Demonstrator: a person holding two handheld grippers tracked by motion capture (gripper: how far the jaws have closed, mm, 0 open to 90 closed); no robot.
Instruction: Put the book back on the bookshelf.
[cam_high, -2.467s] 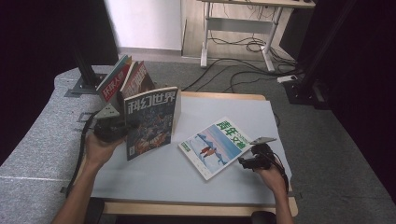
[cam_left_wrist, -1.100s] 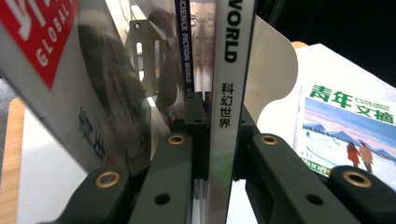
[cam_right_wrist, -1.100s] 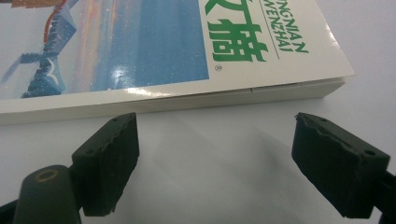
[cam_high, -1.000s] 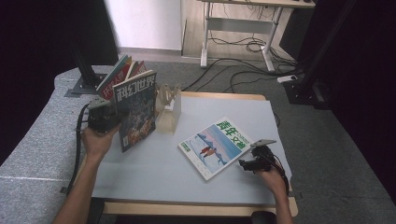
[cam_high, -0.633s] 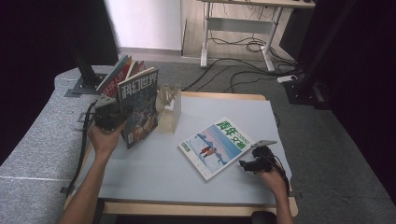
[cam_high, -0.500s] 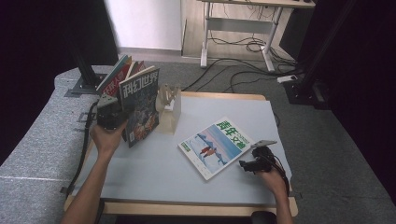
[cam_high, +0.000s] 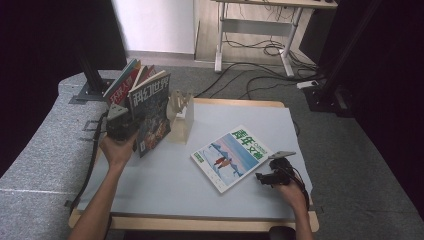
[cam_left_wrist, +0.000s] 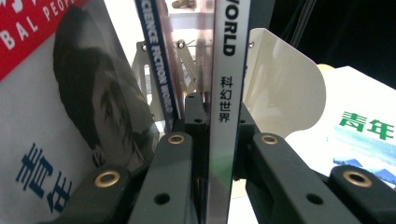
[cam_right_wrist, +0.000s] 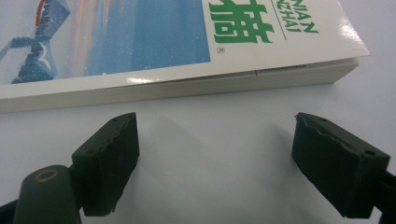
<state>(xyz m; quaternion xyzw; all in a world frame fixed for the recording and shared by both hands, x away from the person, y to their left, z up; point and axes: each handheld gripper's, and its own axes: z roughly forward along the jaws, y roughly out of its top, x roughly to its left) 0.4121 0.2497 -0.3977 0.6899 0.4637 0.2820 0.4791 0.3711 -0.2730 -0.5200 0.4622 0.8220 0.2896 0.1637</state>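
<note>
While I watch from the high view, the largest thing in front of me is the pale blue-grey tabletop (cam_high: 165, 185) with its wooden rim along the near and far edges. On it, toward the right near part, a magazine with a blue-and-white cover (cam_high: 231, 157) and green characters lies flat, turned askew to the edges. At the far left corner a white rack (cam_high: 181, 120) with upright dividers stands, and several other magazines (cam_high: 121, 85) lean together just past the tabletop's far left corner.

The science fiction magazine (cam_high: 152, 112) is held upright at the left edge of the tabletop, just left of the rack, its dark cover facing the near side. In the left gripper view its white spine (cam_left_wrist: 224, 102) runs straight up between the two black jaws, with the rack's rounded white divider (cam_left_wrist: 285, 88) just behind it. My left gripper (cam_high: 122, 127) is clamped on the spine of this magazine, the pads pressing it from both sides.

My right gripper (cam_high: 270, 176) rests low near the right near corner, just beside the flat magazine's edge. In the right gripper view its jaws stand wide apart with bare tabletop between them, gripping nothing, the flat magazine's page edge (cam_right_wrist: 187, 86) just ahead of them.
</note>
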